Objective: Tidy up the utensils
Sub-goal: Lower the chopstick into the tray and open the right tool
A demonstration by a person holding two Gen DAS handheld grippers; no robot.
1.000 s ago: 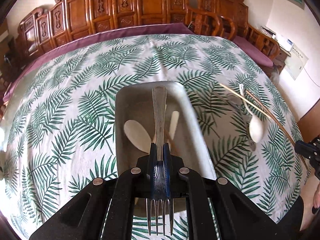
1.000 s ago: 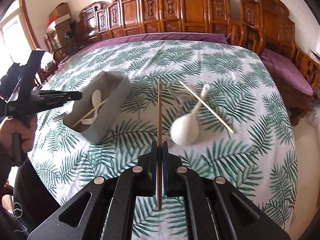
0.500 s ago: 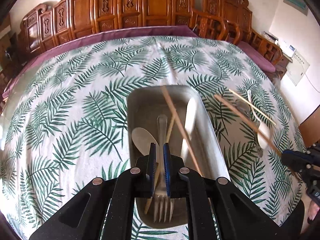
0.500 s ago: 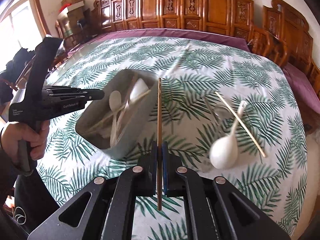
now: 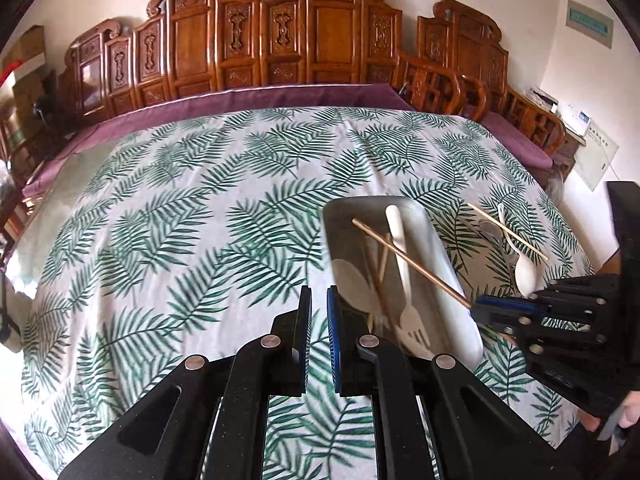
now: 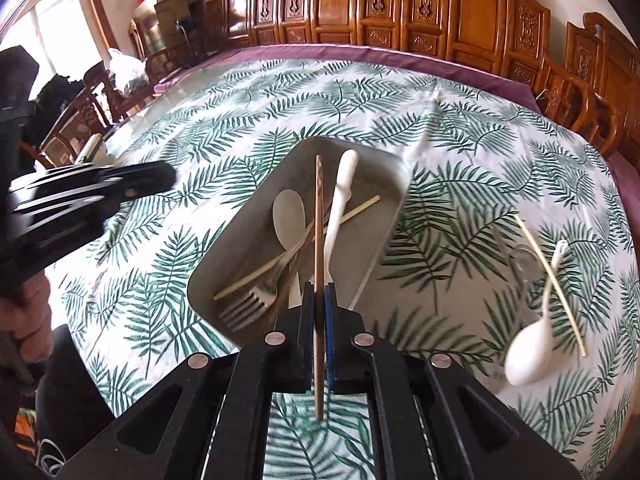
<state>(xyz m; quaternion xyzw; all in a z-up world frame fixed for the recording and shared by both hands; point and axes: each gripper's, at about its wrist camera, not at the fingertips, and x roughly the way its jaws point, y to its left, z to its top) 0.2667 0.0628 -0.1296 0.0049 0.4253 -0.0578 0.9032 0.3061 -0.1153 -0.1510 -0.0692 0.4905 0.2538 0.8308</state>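
Your right tongs (image 6: 319,300) clamp brown chopstick (image 6: 318,216), held over grey tray (image 6: 384,236). Your left tongs (image 5: 319,304) nearly closed, empty, beside tray. White spoon (image 6: 528,352) lies on tabletop (image 6: 240,120).

A grey tray (image 6: 384,184) holds a fork (image 6: 248,304), spoons and chopsticks; a white spoon (image 6: 532,348) crosses a chopstick (image 6: 548,280) beside it.

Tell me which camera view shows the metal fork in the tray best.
The right wrist view: the metal fork lies in the grey tray with its tines bare at the near end and its handle crossing under the other utensils. In the left wrist view the left gripper covers that end of the tray, and I cannot make it out.
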